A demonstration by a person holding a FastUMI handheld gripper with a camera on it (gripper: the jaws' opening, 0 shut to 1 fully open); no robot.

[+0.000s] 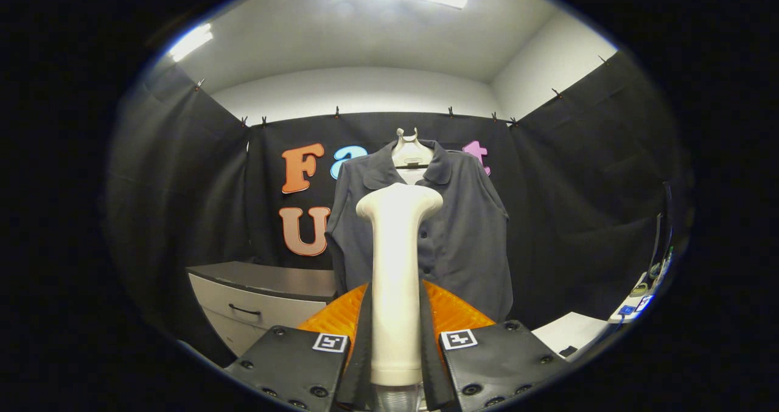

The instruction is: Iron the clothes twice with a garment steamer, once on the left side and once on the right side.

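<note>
Clamped upright between the jaws, the cream plastic T-headed garment steamer seems rigid, light and slightly slick, best held mid-handle. Beyond them hangs a soft dark grey collared shirt, apart from it.

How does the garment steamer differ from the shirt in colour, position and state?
The garment steamer is cream white; the shirt is dark grey. The steamer stands upright, clamped between the fingers of the tool; the shirt hangs on a hanger beyond them, before the black cloth wall. The steamer looks rigid and smooth; the shirt is soft. Both are upright.
</note>
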